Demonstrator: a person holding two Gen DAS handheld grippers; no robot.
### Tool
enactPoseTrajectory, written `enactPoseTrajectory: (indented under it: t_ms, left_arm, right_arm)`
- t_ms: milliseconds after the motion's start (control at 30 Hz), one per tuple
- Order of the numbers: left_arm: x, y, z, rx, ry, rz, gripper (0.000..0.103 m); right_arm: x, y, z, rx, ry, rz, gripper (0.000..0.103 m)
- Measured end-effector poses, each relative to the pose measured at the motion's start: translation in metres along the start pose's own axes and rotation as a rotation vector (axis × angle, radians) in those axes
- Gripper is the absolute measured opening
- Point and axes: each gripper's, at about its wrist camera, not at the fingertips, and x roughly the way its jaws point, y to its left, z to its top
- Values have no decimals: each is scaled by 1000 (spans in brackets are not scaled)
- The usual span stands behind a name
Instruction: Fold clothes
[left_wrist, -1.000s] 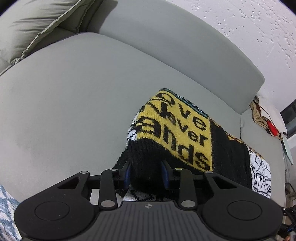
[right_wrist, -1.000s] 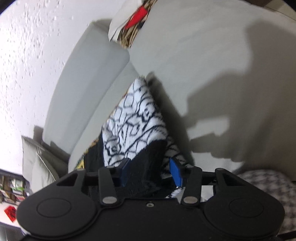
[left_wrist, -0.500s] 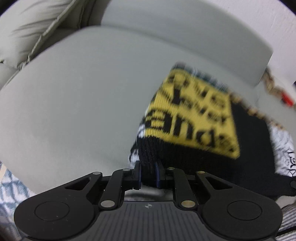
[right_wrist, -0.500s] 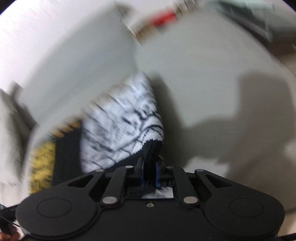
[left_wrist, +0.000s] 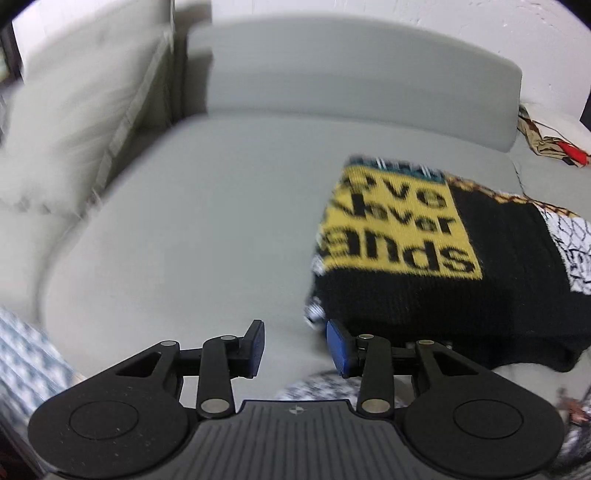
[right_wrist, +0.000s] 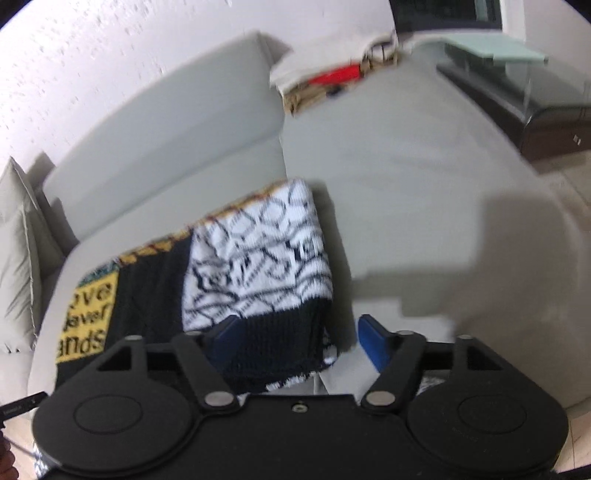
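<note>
A folded knit sweater (left_wrist: 424, 280), black with a yellow lettered panel and a white patterned panel, lies on the grey sofa seat (left_wrist: 192, 236). My left gripper (left_wrist: 295, 345) is open and empty just left of the sweater's near left corner. In the right wrist view the sweater (right_wrist: 255, 266) lies ahead. My right gripper (right_wrist: 295, 343) is open, with the sweater's black hem corner lying loose between its spread jaws.
A grey cushion (left_wrist: 74, 107) leans at the sofa's left end. Beige and red clutter (right_wrist: 332, 81) lies at the far right of the sofa. A dark cabinet with a glass top (right_wrist: 517, 85) stands beyond the sofa. A blue-white patterned fabric (left_wrist: 22, 365) shows at lower left.
Both grippers were shut on the sweater's front hem half a second ago. Both have now opened and let it go, and the left one has moved off to the left.
</note>
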Motion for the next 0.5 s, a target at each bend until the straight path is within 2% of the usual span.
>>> enactPoseTrajectory:
  t_ms: [100, 133, 200, 233, 267, 333, 400, 467, 500]
  left_arm:
    - [-15, -8, 5, 31, -91, 35, 35]
    - [-17, -13, 10, 44, -117, 33, 33]
    - [-11, -24, 22, 72, -131, 26, 22]
    - [-4, -31, 28, 82, -128, 23, 19]
    - [3, -36, 35, 92, -122, 20, 19]
    - [20, -46, 45, 116, -104, 40, 17]
    - [43, -51, 46, 145, -37, 85, 14]
    - [69, -54, 44, 173, 46, 117, 11]
    - [82, -53, 38, 192, 77, 118, 12]
  right_arm:
    - [-8, -4, 5, 13, -50, 3, 73]
    - [-6, -5, 7, 19, -63, 8, 71]
    - [7, -7, 11, 29, -69, -7, 41]
    - [14, -5, 13, 23, -65, -12, 18]
    - [24, -3, 15, 10, -59, -13, 10]
    - [42, 2, 18, -21, -46, -20, 10]
    - [61, 11, 16, -86, -35, -53, 10]
    - [81, 15, 11, -144, 7, -104, 10]
    - [98, 15, 6, -191, 58, -178, 10]
